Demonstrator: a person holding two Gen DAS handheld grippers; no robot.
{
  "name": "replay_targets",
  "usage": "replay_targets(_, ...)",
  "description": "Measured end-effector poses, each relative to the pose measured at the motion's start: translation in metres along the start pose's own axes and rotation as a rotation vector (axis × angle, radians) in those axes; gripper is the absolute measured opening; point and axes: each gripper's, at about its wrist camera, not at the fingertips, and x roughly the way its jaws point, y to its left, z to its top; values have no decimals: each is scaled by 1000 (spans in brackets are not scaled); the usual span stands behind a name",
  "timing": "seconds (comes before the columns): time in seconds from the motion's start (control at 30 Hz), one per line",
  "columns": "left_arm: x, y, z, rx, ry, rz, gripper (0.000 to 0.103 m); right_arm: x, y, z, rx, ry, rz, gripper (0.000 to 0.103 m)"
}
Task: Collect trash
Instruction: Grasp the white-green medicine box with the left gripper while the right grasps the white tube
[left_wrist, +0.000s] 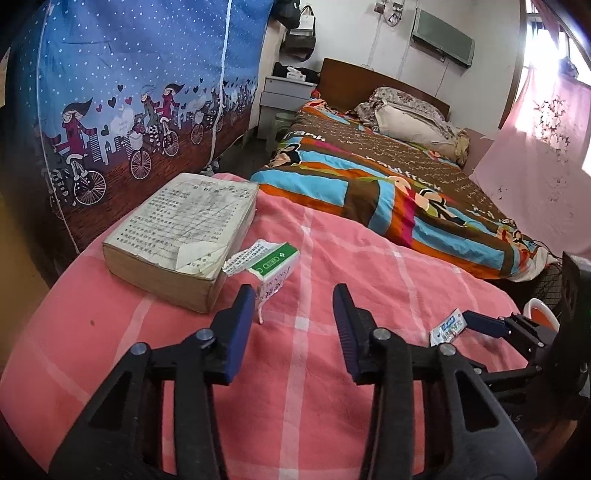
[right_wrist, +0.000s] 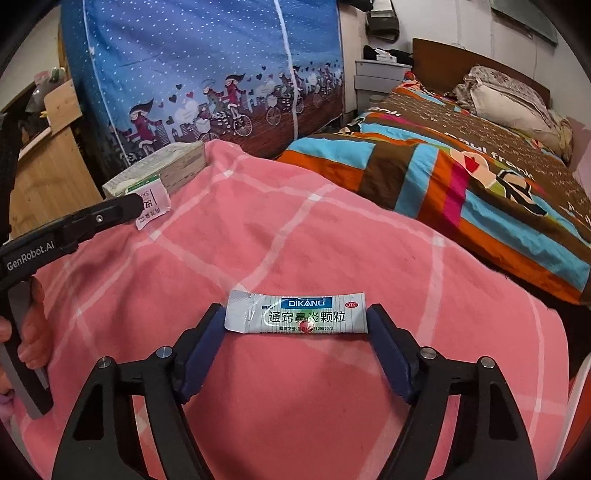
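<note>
Pink checked cloth (right_wrist: 295, 229) covers the soft surface where both grippers work, with a striped bedspread (left_wrist: 388, 177) beyond it and a blue curtain (left_wrist: 140, 74) printed with cyclists on the left.

From the right wrist, the right gripper (right_wrist: 295, 321) brackets a flat foil sachet (right_wrist: 295, 312) lying crosswise on the cloth. Its blue pads stand at the sachet's two short ends, touching or almost touching them; the sachet still lies flat, and whether the pads press it I cannot tell. The sachet is glossy silver-white with a blue band and printed characters, one end torn ragged.

From the left wrist, the left gripper (left_wrist: 295, 306) stands spread, nothing between its ribbed blue pads. A small torn cardboard box (left_wrist: 271, 264), white with a green panel, sits just ahead of the left pad, its loose flap hanging against that pad's tip. The box leans on a thick, yellowed book (left_wrist: 181, 236) with a dog-eared page.

Only the left view shows the open book page and the sachet as a small slip at the other gripper's tip. Only the right view shows the sachet's print, and fingers of a hand (right_wrist: 31, 332) on the left gripper's handle.
</note>
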Motion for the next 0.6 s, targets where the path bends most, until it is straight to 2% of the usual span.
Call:
replay_targets(0.23, 8, 6, 3, -23, 17, 25, 35, 5, -3, 4, 12, -10, 12, 75)
replay_targets(0.33, 11, 8, 3, -28, 21, 33, 28, 5, -3, 3, 13, -12, 13, 75)
replay_targets(0.47, 14, 8, 3, -27, 33, 32, 12, 5, -1, 3, 4, -16, 2, 75)
replay_targets(0.6, 19, 7, 3, -15, 48, 20, 9, 4, -1, 3, 6, -26, -8, 70)
